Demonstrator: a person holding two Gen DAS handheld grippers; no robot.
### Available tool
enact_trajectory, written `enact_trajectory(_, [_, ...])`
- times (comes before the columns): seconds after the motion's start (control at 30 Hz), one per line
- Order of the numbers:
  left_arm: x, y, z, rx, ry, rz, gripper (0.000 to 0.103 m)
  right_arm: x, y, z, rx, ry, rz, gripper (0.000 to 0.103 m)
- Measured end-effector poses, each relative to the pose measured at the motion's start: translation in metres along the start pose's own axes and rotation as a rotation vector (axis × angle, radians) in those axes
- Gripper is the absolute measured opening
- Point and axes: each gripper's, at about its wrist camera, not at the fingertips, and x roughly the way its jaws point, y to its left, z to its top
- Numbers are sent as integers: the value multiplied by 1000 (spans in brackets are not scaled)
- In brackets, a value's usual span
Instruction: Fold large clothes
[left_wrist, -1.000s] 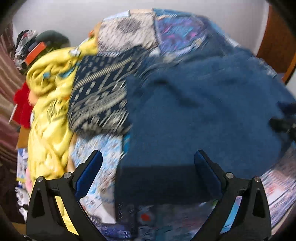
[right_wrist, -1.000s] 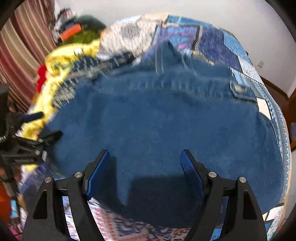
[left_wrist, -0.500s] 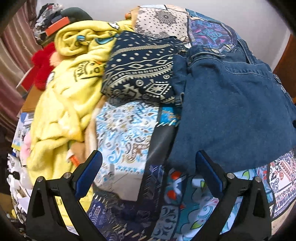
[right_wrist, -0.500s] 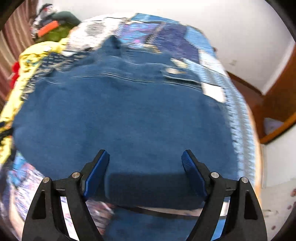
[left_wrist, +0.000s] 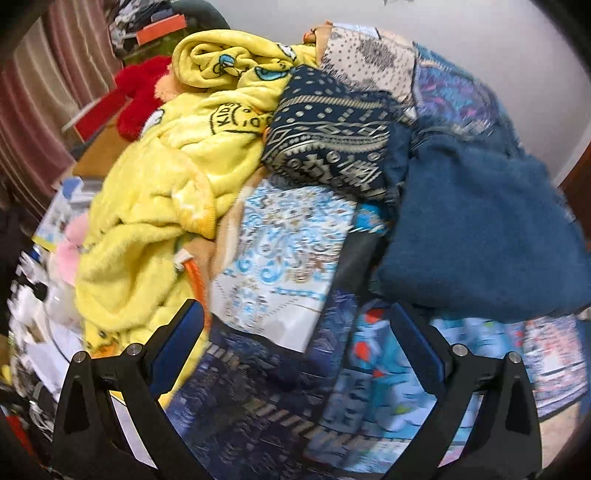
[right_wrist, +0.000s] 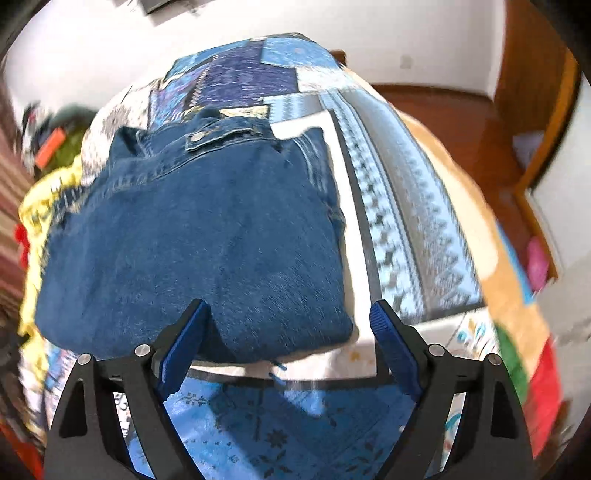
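Denim garment (right_wrist: 192, 243): folded on patchwork bed (right_wrist: 391, 206), beside clothes pile (left_wrist: 155, 192).
Left gripper (left_wrist: 299, 339): released, empty.
Right gripper (right_wrist: 288, 332): released, over near edge.
Advice: square edges before pressing flat.

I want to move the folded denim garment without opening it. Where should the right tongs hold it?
Probably the thick rounded near edge of the denim garment, approached low from the near side. The open right tongs already face it, and the layers are stacked there.
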Motion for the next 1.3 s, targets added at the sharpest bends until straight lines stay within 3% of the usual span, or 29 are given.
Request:
enact_trajectory(0.1, [-10, -8, 2, -46, -3, -115, 102, -2, 3, -3, 19, -2, -2, 86])
enact_trajectory(0.33, [-5, -37, 3, -161, 54, -438, 102, -17, 21, 5, -83, -38, -115, 86])
enact_trajectory(0.57, [36, -57, -7, -244, 173, -535, 101, -30, 52, 12, -139, -105, -43, 88])
enact_trajectory(0.67, [55, -56, -8, -314, 215, -602, 94, -17, 68, 12, -178, -86, -36, 88])
enact_trajectory(0.83, [80, -60, -3, -352, 221, -624, 88, 9, 82, 5, -228, -24, -51, 88])
enact_trajectory(0.97, [87, -63, 3, -398, 133, -633, 81, 13, 91, 0, -286, -38, -86, 88])
enact_trajectory(1.2, [95, -66, 27, -542, 70, -545, 46, 14, 89, 4, -273, -21, -74, 90])
enact_trajectory(1.3, [79, -70, 38, -513, 12, -506, 34, 13, 91, 3, -274, -16, -80, 90])
